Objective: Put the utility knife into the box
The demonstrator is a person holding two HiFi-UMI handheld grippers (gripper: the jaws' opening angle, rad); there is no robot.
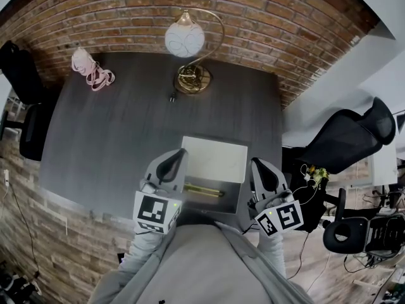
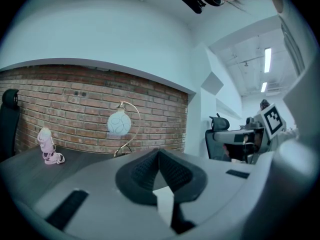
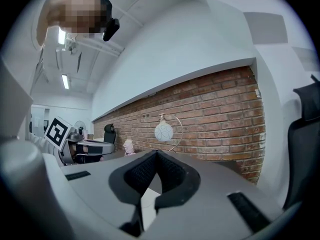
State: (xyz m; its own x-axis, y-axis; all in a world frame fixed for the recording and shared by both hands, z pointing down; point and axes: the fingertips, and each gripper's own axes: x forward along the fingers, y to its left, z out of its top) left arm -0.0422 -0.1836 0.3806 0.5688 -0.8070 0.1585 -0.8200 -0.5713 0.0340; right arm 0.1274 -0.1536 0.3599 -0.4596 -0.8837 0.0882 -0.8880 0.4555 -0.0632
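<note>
**Head view:** A white box (image 1: 215, 159) lies open on the dark table (image 1: 114, 125). The yellow utility knife (image 1: 204, 190) rests in the box's grey part, on the near side of its white panel and lying crosswise. The left gripper (image 1: 174, 161) sits just left of the box and the right gripper (image 1: 261, 168) just right of it. Neither touches the knife. Well beyond the box, a globe lamp (image 1: 185, 38) stands by the brick wall (image 1: 253, 18). A pink object (image 1: 92, 68) lies far beyond the box and to its left. A black office chair (image 1: 348, 138) stands right of the box, off the table.

**Left gripper view:** The left gripper's 2 jaws meet at their tips, closed on nothing. A white sliver of the box shows just under them. The lamp and the pink object stand beyond the box, and the right gripper's marker cube shows to the right of it.

**Right gripper view:** The right gripper's 2 jaws are likewise pressed together and empty, with a white patch of the box below the tips. The lamp stands beyond the box against the bricks.
</note>
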